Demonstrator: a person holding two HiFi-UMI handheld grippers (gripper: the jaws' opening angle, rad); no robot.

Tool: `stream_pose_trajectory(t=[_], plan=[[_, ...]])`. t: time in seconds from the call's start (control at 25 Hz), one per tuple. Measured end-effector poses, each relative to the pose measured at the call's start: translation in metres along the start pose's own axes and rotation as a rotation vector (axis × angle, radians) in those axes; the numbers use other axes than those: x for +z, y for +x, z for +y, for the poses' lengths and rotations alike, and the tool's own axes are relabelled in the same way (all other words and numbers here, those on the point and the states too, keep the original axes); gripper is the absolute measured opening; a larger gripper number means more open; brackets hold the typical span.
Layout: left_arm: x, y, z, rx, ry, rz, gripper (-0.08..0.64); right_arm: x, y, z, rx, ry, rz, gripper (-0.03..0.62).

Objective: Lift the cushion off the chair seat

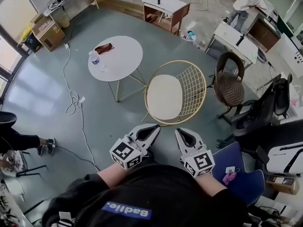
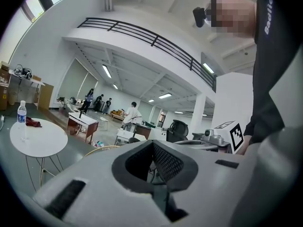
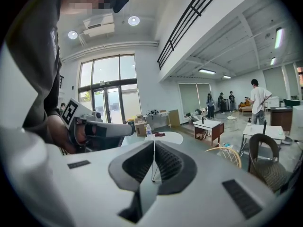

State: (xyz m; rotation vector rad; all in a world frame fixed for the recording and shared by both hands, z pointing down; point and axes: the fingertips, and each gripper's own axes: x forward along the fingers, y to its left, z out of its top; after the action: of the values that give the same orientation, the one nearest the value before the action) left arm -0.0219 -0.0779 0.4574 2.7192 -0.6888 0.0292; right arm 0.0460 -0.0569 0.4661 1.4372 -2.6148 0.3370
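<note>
A cream round cushion lies on the seat of a gold wire chair in the middle of the head view. My left gripper and right gripper are held side by side just short of the chair's near rim, apart from it. Both point at the chair. The jaws of each are shut with nothing between them. In the left gripper view the left gripper shows only the chair's gold rim past its jaws. In the right gripper view the right gripper has that gold rim at its right.
A white round table with a water bottle and a reddish-brown item stands left of the chair. A brown wicker chair and black office chairs stand at the right, a blue chair near my right. A white cable trails across the floor.
</note>
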Motion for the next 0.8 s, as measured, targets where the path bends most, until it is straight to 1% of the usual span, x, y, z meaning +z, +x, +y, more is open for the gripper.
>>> stream_pose_trajectory(t=[0.24,0.4,0.56,0.8], plan=[[0.016,0.011,0.05,-0.057,-0.011,0.02,0.015,0.011,0.045,-0.014,-0.068,0.006,0.032,0.031],[0.018,0.017,0.078,-0.077,-0.015,0.035,0.015,0.019,0.066,-0.02,-0.097,-0.004,0.042,0.031],[0.012,0.024,0.105,-0.065,-0.033,0.049,0.015,0.019,0.082,-0.027,-0.107,0.004,0.051,0.031],[-0.003,0.041,0.132,-0.017,-0.055,0.069,0.015,0.009,0.102,-0.042,-0.072,0.015,0.072,0.031]])
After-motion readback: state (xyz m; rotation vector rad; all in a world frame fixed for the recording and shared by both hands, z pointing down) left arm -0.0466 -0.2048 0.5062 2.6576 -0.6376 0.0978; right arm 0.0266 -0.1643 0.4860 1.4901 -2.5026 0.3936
